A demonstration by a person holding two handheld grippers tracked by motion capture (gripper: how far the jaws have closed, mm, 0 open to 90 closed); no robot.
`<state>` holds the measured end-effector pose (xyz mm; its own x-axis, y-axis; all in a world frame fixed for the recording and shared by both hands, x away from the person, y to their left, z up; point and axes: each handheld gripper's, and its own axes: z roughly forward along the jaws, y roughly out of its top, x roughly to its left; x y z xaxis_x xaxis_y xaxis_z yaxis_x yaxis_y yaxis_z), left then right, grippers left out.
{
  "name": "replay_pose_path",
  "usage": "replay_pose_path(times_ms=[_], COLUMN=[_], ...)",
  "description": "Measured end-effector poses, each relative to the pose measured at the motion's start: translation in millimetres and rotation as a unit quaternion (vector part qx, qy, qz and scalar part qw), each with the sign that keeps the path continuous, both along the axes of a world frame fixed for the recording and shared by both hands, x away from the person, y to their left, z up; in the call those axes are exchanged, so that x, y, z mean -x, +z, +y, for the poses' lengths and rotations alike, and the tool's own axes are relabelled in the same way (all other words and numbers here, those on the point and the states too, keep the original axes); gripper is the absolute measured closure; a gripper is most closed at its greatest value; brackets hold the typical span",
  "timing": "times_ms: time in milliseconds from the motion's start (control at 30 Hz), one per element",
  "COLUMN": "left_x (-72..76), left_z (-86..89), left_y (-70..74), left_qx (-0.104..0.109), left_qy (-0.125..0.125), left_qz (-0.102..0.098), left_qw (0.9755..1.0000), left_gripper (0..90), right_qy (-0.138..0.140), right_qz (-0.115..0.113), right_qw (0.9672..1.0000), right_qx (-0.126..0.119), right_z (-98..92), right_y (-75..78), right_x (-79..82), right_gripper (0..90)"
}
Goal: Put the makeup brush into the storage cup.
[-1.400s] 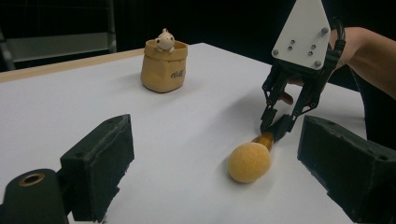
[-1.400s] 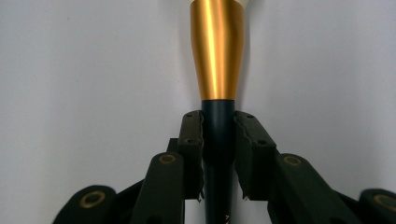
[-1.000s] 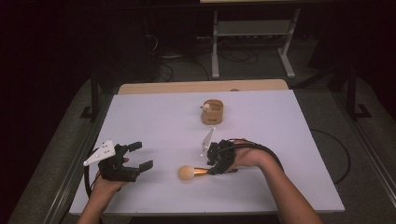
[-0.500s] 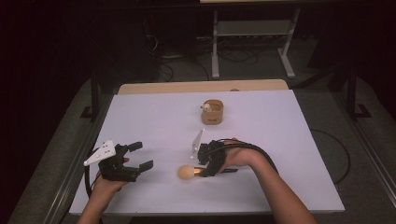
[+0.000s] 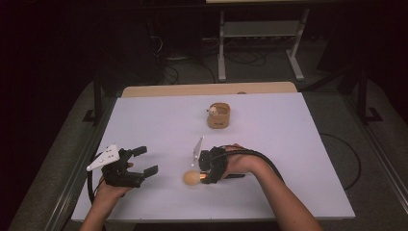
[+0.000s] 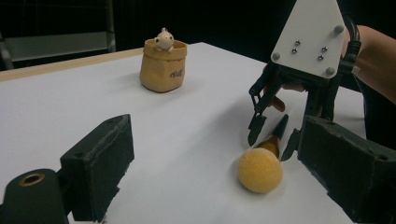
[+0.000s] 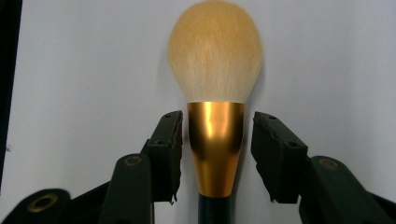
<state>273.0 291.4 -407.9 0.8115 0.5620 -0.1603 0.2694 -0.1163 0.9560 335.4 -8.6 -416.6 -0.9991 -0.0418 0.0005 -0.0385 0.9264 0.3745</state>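
— Where's our brush [image 7: 215, 93]?

— Lying flat on the white tabletop [image 5: 288, 144], near its front edge, fluffy head toward our left. Our right gripper [image 7: 215, 140] straddles the gold ferrule; its jaws have just been opening and now stand off it, a gap each side.

— And the left gripper [image 5: 144, 161]?

— Spread, holding nothing, well apart from the brush.

— What could go wrong?

— If we close off-centre, the tapered ferrule may squirt out and roll. The little pouch [image 5: 219, 115] is far clear.
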Motion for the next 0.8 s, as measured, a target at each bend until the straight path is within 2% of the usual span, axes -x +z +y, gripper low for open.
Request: replay_pose_path(times_ms=[367,800], left_x=[-0.1,0.5], left_z=[-0.1,-1.2], left_y=[-0.1,0.5], left_qx=[-0.001,-0.001], left_qy=[-0.001,-0.001], left_qz=[0.0,-0.001], left_qw=[1.0,1.0], left_gripper=[10.1,10.2], right_qy=[0.002,-0.001], right_qz=[0.001,0.001], right_qw=[0.9999,1.0], right_qx=[0.012,0.01], right_z=[4.0,1.9], right_y=[-5.3,-5.1], right_x=[0.6,0.6], right_gripper=[54.2,60.2])
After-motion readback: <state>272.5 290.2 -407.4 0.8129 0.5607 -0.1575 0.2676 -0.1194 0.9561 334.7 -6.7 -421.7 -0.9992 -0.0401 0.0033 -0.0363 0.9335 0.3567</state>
